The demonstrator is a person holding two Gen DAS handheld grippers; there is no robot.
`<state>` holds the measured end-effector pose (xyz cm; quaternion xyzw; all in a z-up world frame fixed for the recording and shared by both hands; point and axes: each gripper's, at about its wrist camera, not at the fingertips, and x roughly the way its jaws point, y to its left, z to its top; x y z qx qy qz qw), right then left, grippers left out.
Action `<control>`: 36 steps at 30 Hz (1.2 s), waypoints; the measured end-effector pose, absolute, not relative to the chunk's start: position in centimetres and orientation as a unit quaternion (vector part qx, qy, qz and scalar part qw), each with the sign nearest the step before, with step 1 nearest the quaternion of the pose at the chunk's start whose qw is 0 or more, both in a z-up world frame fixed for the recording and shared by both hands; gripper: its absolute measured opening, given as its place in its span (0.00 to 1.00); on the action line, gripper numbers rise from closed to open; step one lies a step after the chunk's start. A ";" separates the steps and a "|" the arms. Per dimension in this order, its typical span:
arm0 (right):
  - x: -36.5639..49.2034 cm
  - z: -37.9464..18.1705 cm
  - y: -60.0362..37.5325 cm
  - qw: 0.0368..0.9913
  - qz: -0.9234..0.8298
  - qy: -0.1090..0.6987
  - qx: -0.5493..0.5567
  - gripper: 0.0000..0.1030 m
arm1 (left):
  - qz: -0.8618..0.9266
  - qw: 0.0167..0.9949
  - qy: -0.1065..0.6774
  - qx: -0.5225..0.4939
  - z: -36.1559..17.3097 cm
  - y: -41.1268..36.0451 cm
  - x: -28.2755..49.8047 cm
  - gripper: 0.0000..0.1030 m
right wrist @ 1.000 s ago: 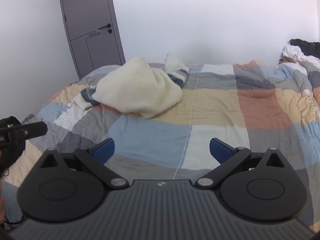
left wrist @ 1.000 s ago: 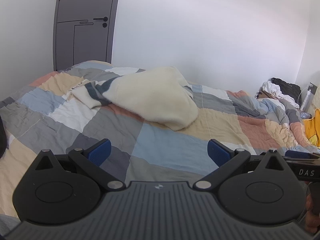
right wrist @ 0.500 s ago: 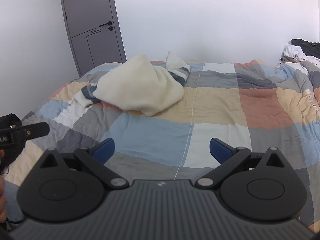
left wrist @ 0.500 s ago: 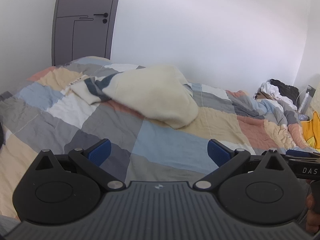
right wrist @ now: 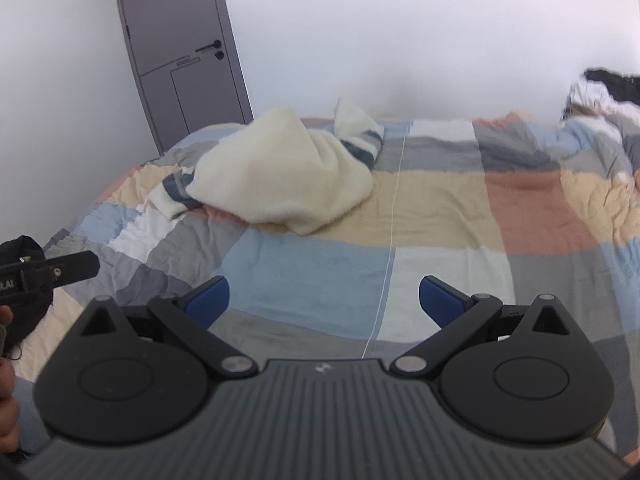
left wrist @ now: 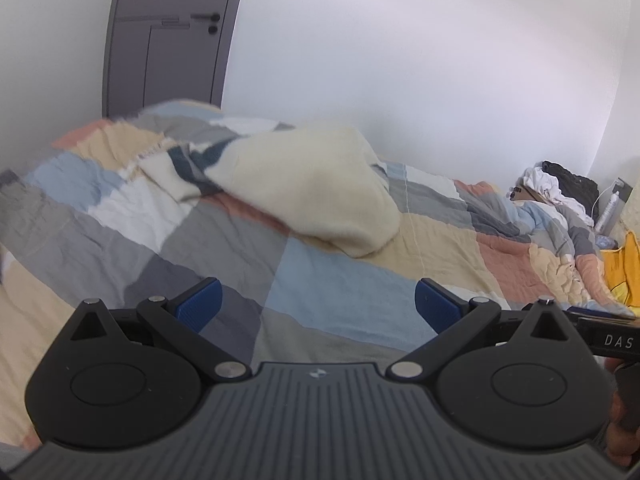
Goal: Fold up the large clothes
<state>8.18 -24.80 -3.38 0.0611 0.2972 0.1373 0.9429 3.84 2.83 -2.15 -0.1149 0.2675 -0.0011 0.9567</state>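
Note:
A cream fleece garment (left wrist: pixel 304 192) with dark striped cuffs lies crumpled on the far half of a patchwork quilt (left wrist: pixel 320 296). The right wrist view shows the same garment (right wrist: pixel 280 172) heaped left of the quilt's centre seam. My left gripper (left wrist: pixel 318 304) hovers open over the near part of the bed, well short of the garment. My right gripper (right wrist: pixel 324 300) is likewise open and holds nothing, over blue and white patches. Part of the left gripper (right wrist: pixel 52 274) shows at the right wrist view's left edge.
A grey door (right wrist: pixel 184 52) stands in the far left corner by the white wall. A pile of white and black clothes (left wrist: pixel 560 184) sits at the bed's far right, with a yellow item (left wrist: pixel 628 268) nearer. The quilt (right wrist: pixel 520 208) is rumpled on the right side.
Both grippers have drifted forward and tilted slightly; the garment appears a little nearer and lower in view. The fingers stay open and the garment has not moved.

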 end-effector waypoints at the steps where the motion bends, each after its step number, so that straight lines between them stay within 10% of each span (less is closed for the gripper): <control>1: 8.6 -3.5 -24.9 0.942 0.137 0.300 0.067 1.00 | -0.008 0.955 0.271 -0.119 -2.3 3.1 4.5 1.00; 14: 20.6 -1.7 -23.0 0.946 0.111 0.265 0.151 1.00 | 0.016 0.936 0.316 -0.153 -4.6 7.6 19.7 1.00; 36: 38.8 -18.6 -20.8 0.885 0.123 0.348 0.283 0.87 | -0.100 0.888 0.271 -0.358 -20.1 15.6 36.7 0.91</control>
